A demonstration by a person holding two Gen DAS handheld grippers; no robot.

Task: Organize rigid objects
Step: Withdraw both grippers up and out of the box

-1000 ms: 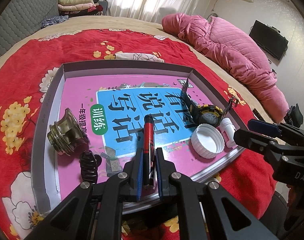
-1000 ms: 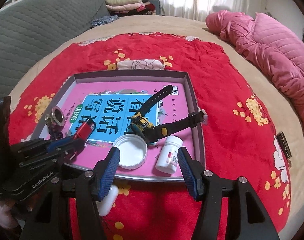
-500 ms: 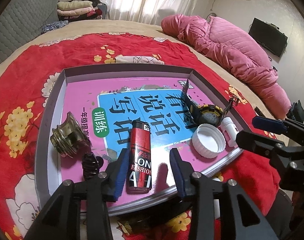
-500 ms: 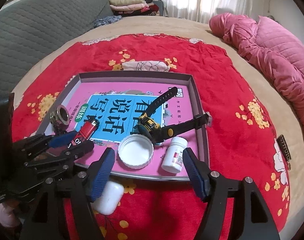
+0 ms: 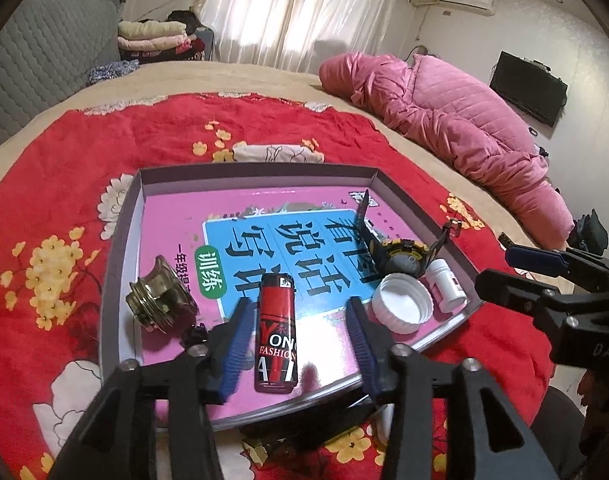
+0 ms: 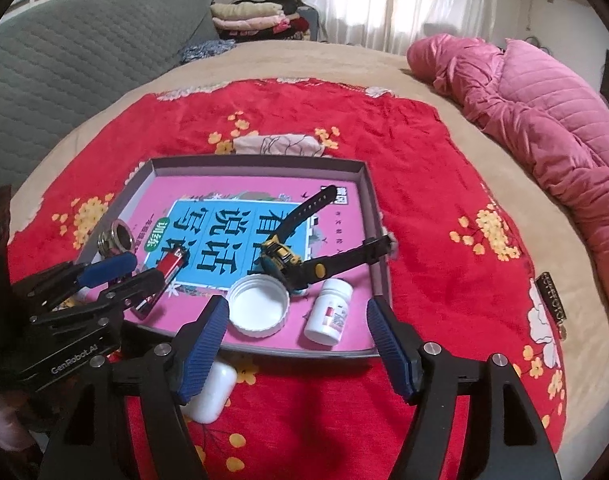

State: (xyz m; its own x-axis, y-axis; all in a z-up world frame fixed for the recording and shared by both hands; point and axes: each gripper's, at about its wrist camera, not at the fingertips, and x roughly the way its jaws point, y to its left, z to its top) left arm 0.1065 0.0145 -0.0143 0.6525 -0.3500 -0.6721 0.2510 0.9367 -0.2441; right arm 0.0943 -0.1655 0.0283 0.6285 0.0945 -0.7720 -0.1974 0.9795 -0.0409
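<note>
A red and black lighter [image 5: 275,332] lies flat on the pink book cover inside the grey tray [image 5: 116,264]. My left gripper [image 5: 298,320] straddles it with jaws opening, and the pads are clear of it. In the tray also lie a brass fitting [image 5: 158,300], a white cap [image 5: 402,308], a white pill bottle [image 5: 446,286] and a black and yellow watch [image 5: 400,254]. My right gripper [image 6: 296,312] stands open over the tray's near edge, above the cap [image 6: 258,310] and bottle [image 6: 330,314], holding nothing. The left gripper [image 6: 132,274] shows beside the lighter [image 6: 166,268].
A white earbud case [image 6: 212,392] lies on the red flowered blanket [image 6: 424,200] just outside the tray's near rim, under my right gripper's left finger. A small black ribbed piece [image 5: 194,334] sits by the brass fitting. A pink quilt [image 6: 544,120] lies at the right.
The left gripper opened and let go of the lighter, which now lies flat between its fingers. The right gripper's fingers spread a little wider.
</note>
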